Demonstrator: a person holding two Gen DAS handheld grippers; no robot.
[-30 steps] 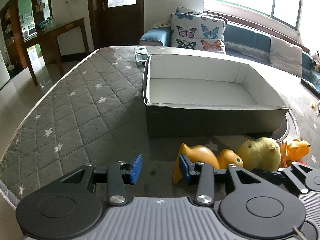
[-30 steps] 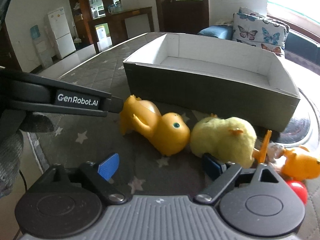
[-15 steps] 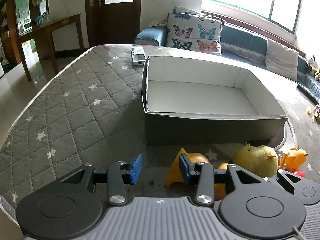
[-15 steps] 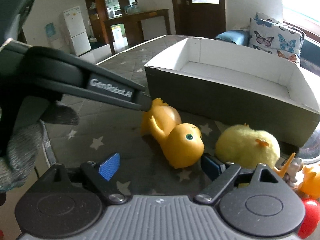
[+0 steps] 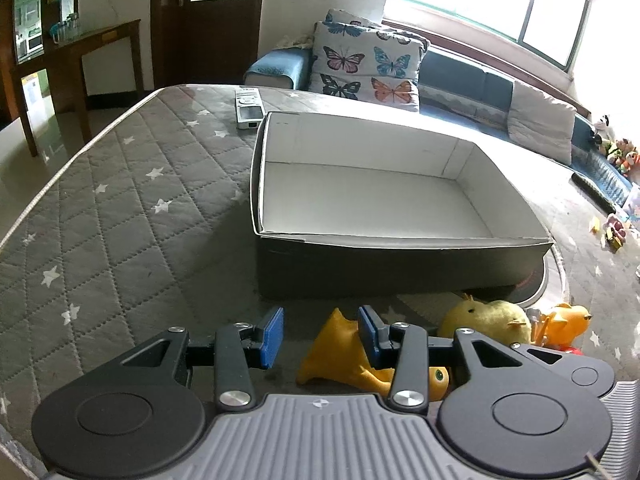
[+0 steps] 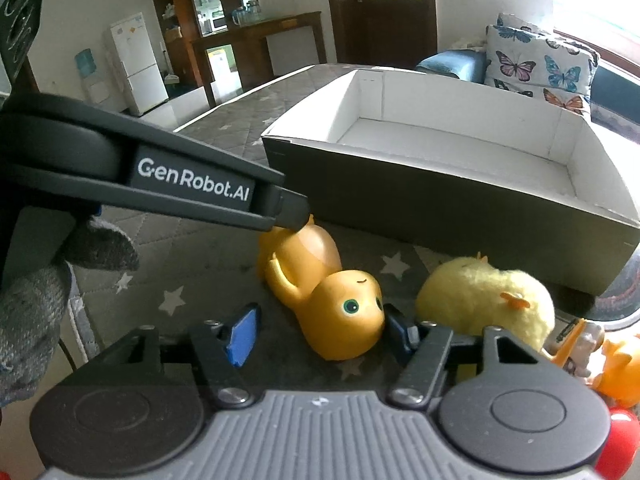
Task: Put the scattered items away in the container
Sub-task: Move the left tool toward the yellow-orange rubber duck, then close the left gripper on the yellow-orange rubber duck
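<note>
Left wrist view. The left gripper [image 5: 320, 334] is seen low over a grey quilted mat [image 5: 120, 220] printed with white stars. Its jaws are parted; the tail end of an orange toy duck [image 5: 340, 350] lies between the blue pads, close against the right-hand pad [image 5: 368, 336], with a clear gap to the other pad. No grip is shown. Just beyond, a shallow box [image 5: 400, 268] with dark outer walls and a white inside is set on the mat; nothing is seen in it. A yellow plush chick [image 5: 486, 320] lies in front of the box's near wall, to the right of the duck. A second orange toy [image 5: 568, 320] is seen just right of the chick. A silver remote control [image 5: 250, 108] lies past the box's far left corner. A butterfly-print cushion [image 5: 366, 66] is propped on a sofa behind.

Right wrist view. The right gripper [image 6: 316, 330] is closing. The duck's head [image 6: 346, 316] lies between the pads, touching or nearly touching the right-hand pad [image 6: 396, 326], while the left-hand pad stands apart from it. The duck lies on its side on the mat, body pointing toward the box. The left gripper's tip [image 6: 294, 214] is at the duck's tail end. A grey gloved hand [image 6: 36, 300] is seen at the left edge. The chick is just beside the duck's head, on its right. A red ball [image 6: 622, 432] shows at the lower right edge.
</note>
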